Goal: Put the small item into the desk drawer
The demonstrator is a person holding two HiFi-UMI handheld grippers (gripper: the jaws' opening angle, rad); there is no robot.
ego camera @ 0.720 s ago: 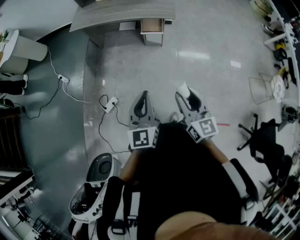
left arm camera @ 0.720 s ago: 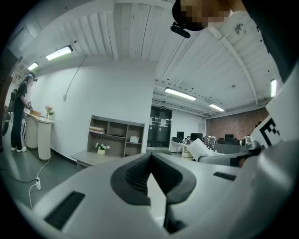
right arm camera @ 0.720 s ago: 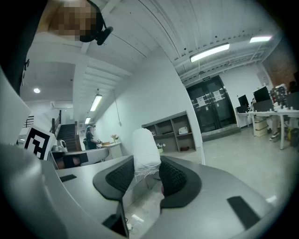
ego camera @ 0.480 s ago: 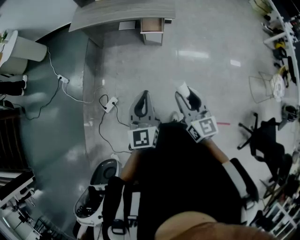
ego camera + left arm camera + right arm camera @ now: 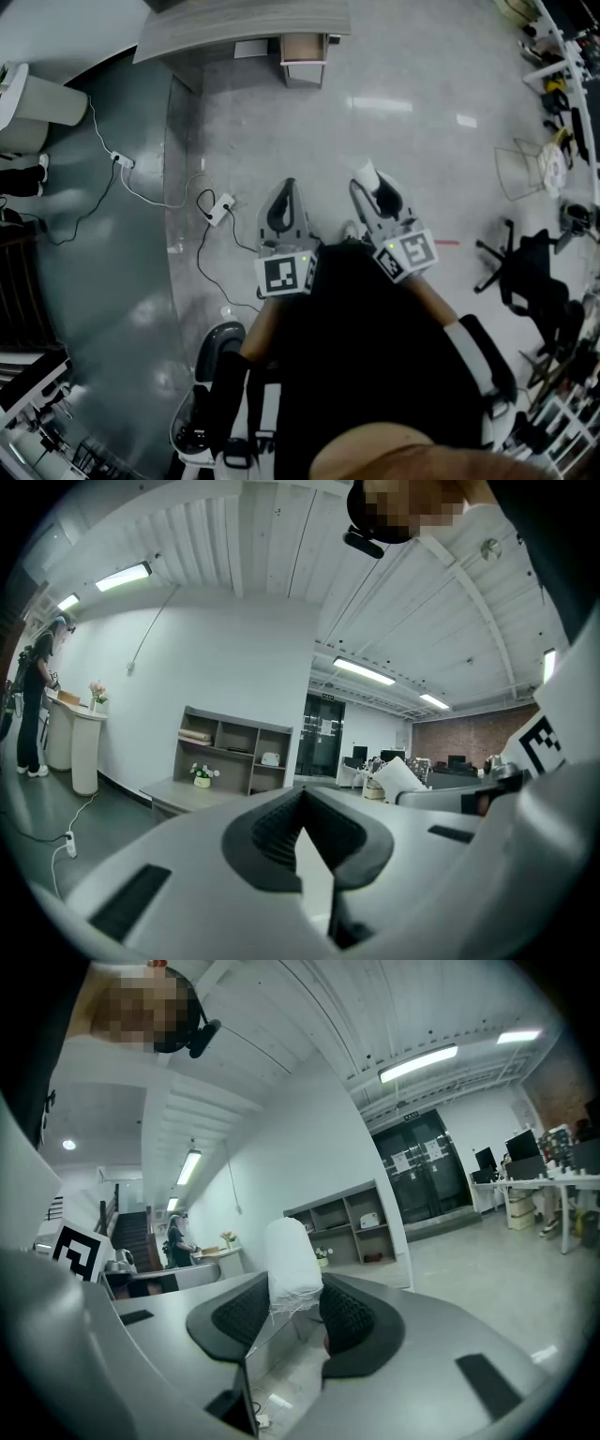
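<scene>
While the desk (image 5: 234,23) stands well ahead across the open floor (image 5: 422,141), the small white roll (image 5: 291,1260) is held in the right gripper (image 5: 292,1309), whose dark ribbed pads are pressed against its sides. The roll is seen standing lengthwise along the jaws, its rounded end projecting past the tips and a frayed edge showing where the pads meet it. In the head view the same roll (image 5: 367,174) is carried at the front of the right gripper (image 5: 373,186), pointed toward the desk.

The left gripper (image 5: 300,810) is brought together at its tips with nothing between them, and it is held just beside the right one (image 5: 287,193).

The desk drawer (image 5: 305,49) appears to be pulled out already (a pale interior is visible below the desk edge). It lies far forward of both grippers, on a line between them, slightly left of the loaded one. The gap is judged too wide for reaching; the distance has to be walked first. A power strip (image 5: 221,208) with its cable lies on the floor to the left of that path.
</scene>
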